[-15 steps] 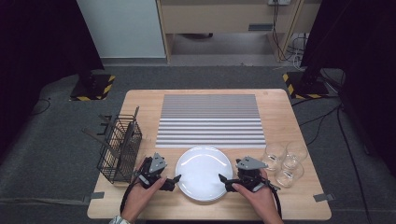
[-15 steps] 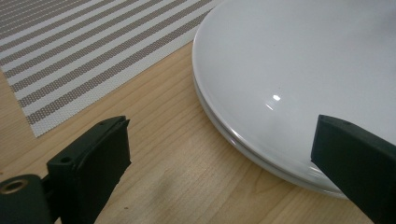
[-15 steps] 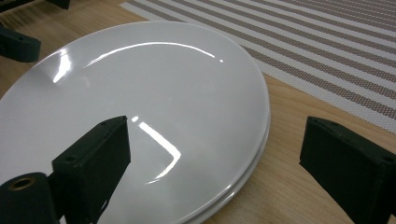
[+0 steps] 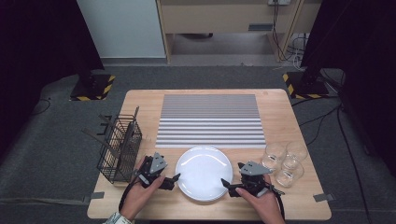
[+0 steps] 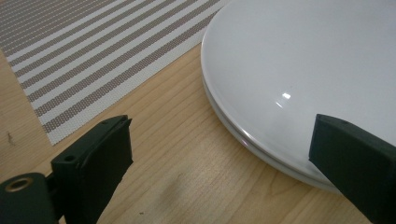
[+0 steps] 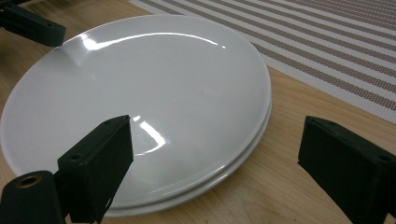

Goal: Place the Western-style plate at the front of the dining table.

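- Little has moved since the earlier frame: both grippers sit at the same spots beside the white plates (image 4: 203,172).
- Nothing is lifted yet; the two stacked plates lie on the table (image 4: 280,107), just below the striped mat (image 4: 210,119), so grasping and moving remain.
- Left gripper (image 5: 219,154): jaws apart, straddling the stack's rim, gripping nothing.
- Right gripper (image 6: 215,158): jaws wide apart around the opposite rim, holding nothing.

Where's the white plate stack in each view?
High view: white plate stack, near table edge, between both grippers.
Left gripper view: upper right.
Right gripper view: centre-left.
Shared landmark: striped placemat just beyond it.
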`<state>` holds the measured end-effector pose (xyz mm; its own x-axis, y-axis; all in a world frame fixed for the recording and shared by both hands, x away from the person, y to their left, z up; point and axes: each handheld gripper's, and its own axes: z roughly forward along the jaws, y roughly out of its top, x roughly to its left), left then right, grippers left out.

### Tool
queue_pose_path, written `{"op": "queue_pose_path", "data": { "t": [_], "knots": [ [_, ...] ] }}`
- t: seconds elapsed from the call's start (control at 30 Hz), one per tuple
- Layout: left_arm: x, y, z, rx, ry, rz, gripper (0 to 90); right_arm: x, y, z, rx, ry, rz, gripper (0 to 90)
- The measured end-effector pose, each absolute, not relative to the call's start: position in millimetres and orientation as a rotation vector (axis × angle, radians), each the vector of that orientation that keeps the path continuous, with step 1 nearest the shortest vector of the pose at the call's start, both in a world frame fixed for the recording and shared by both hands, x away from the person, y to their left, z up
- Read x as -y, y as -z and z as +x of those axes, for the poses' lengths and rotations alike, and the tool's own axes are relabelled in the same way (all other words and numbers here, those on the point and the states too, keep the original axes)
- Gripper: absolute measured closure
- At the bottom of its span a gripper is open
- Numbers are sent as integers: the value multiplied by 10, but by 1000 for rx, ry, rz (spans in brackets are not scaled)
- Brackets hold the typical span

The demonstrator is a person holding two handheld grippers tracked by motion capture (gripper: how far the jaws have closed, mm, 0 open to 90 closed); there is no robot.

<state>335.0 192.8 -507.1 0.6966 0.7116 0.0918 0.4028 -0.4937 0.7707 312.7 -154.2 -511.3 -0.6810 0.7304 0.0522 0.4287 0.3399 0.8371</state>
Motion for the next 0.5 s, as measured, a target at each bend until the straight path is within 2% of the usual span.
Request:
{"op": "queue_pose_path", "data": {
  "t": [0.5],
  "knots": [
    [-1876,5089,3296,-835,-500,2192,56,1696,5142,3075,-2284,-1248,1056,130]
  ]
}}
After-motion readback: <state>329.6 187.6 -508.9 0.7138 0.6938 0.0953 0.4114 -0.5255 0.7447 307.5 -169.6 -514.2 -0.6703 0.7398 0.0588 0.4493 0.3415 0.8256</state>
